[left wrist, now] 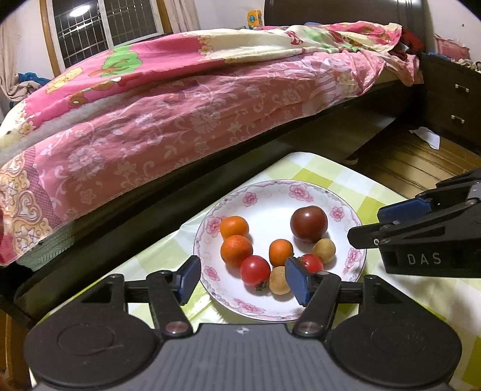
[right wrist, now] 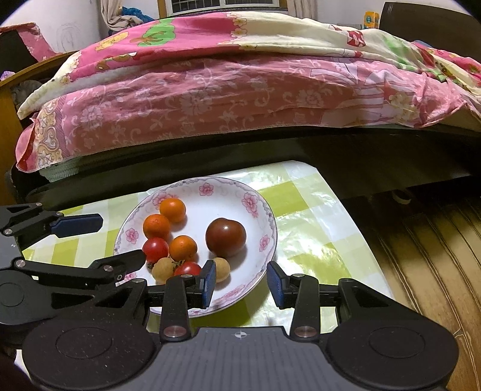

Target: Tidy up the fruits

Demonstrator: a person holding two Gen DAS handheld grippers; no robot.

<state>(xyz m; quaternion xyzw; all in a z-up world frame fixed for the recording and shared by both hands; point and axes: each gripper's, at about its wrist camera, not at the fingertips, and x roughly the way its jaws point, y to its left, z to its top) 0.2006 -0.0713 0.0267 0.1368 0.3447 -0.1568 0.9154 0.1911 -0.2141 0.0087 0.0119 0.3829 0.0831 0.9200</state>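
A bench (left wrist: 324, 171) under a glossy green-and-white checked cloth stands just beside a dark-framed bed (left wrist: 270, 144). A pink floral sheet (left wrist: 180, 120) and a cartoon-print quilt (left wrist: 300, 39) cover the bed. A dark drawer unit (left wrist: 451, 102) stands on the wooden floor (left wrist: 415, 162), and a barred window (left wrist: 105, 27) lies beyond.

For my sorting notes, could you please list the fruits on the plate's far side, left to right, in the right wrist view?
Nearer orange fruit → farther orange fruit → dark plum-like fruit, all on the plate.
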